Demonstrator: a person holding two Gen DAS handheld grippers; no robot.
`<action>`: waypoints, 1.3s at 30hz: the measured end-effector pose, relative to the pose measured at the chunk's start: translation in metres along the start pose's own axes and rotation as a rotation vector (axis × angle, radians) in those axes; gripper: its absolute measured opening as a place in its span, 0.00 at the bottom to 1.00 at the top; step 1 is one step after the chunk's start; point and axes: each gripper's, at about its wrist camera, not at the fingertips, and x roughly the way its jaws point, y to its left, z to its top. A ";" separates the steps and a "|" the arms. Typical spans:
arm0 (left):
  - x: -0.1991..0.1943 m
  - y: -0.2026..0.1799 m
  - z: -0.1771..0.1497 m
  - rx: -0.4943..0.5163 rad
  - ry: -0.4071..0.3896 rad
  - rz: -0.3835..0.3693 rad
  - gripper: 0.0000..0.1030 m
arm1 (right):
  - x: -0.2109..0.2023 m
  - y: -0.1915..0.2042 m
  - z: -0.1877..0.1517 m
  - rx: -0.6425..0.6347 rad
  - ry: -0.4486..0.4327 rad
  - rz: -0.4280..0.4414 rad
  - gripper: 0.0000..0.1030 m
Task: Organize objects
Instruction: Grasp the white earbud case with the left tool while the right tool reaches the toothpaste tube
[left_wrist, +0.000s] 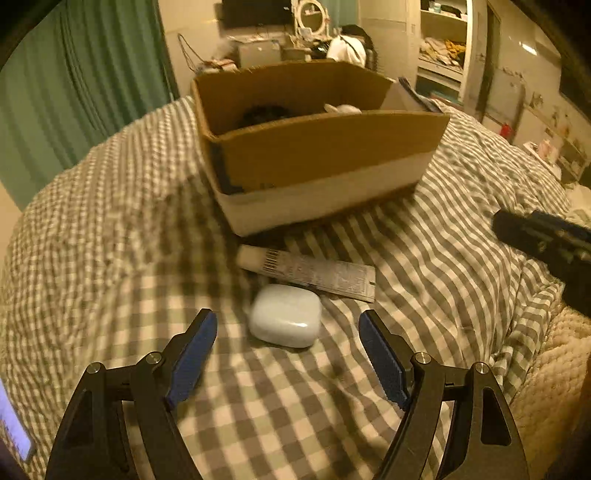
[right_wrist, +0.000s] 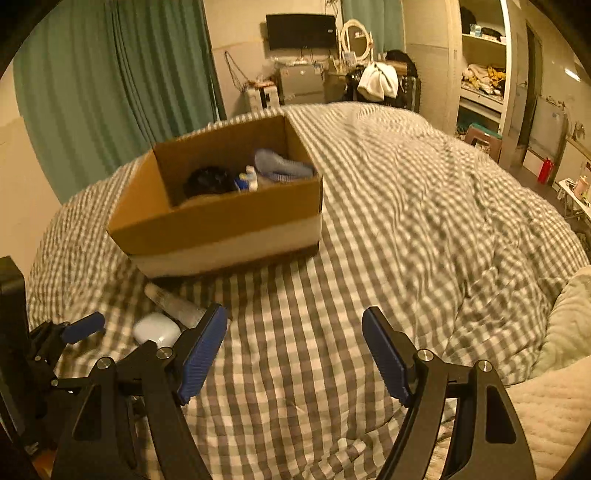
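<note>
Your left gripper (left_wrist: 288, 325) is spread wide, nothing between the blue pads (left_wrist: 192, 354), hovering over the checked duvet (left_wrist: 110, 221).

Task items loose on the duvet: two.
- One white earbud case (left_wrist: 285, 315): rounded, glossy, lid closed, lying flat. It sits just ahead of the left gripper's fingertips, roughly centred in the gap but not touched by either pad. In the right wrist view the same case (right_wrist: 155, 328) shows just left of your right gripper's left finger.
- One tube (left_wrist: 306, 273): white cap end pointing left, flat crimped end right, barcode and small print facing up. It lies between the case and the box, near both; whether it touches the case I can't tell.

One cardboard box (left_wrist: 317, 155) beyond the tube, open top, brown upper wall with a white band along the bottom. Inside, from the right wrist view: one dark round thing (right_wrist: 210, 181), one small white-and-blue item (right_wrist: 249, 179), one blue-grey cloth-like item (right_wrist: 280, 164). All blurred, can't identify further.

Your right gripper (right_wrist: 295, 332) is also released, pads wide apart, only bare duvet between them. It sits right of the case and tube, well short of the box.
</note>
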 end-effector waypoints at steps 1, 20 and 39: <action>0.004 0.001 0.001 -0.009 0.012 -0.012 0.80 | 0.006 0.000 -0.001 -0.003 0.015 0.004 0.73; 0.021 0.020 0.011 -0.099 0.099 -0.099 0.51 | 0.049 0.009 -0.015 -0.019 0.115 0.020 0.73; -0.006 0.107 0.036 -0.178 -0.017 0.125 0.51 | 0.116 0.126 0.004 -0.282 0.150 0.218 0.73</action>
